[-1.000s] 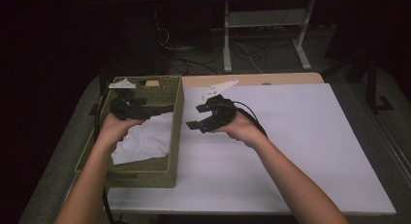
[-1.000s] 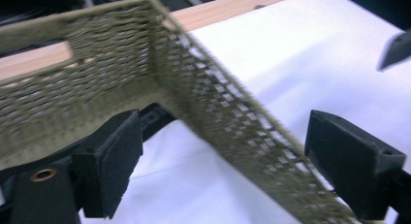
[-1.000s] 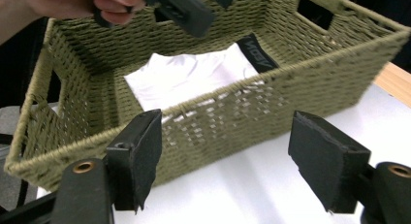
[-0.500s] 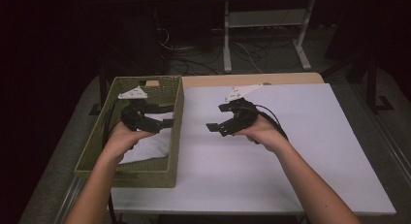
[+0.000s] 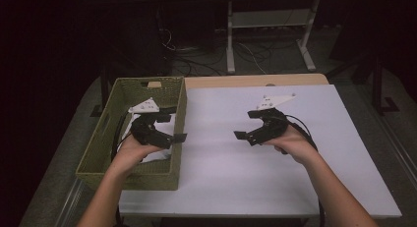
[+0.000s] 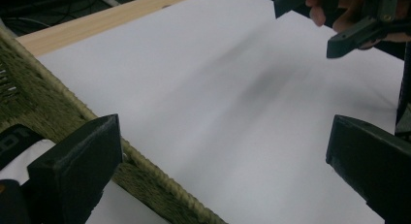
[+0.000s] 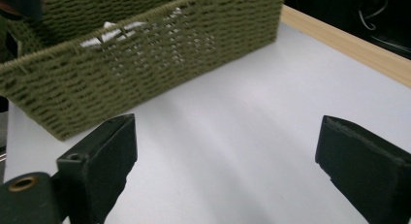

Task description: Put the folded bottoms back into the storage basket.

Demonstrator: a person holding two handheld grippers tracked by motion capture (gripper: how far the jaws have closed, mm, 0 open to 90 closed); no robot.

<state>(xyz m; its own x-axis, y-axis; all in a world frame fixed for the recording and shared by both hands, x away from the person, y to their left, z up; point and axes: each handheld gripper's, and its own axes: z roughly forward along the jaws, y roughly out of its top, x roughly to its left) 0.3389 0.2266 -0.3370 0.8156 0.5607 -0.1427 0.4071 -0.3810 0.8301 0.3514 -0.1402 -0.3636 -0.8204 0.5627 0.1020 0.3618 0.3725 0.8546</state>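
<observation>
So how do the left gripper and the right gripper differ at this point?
The left gripper hangs over the green woven basket that holds white cloth; the right gripper is out over the bare white table. The two point toward each other. Both have jaws wide open with nothing between them.

Two hands work black grippers over a white table (image 5: 246,178). The left gripper (image 5: 169,128) hangs over the right wall of a green woven basket (image 5: 110,124), jaws apart and empty, above white cloth (image 5: 152,156) lying inside. The right gripper (image 5: 248,125) hovers over bare tabletop well to the right of the basket, its jaws having just been opening, nothing between them.
</observation>
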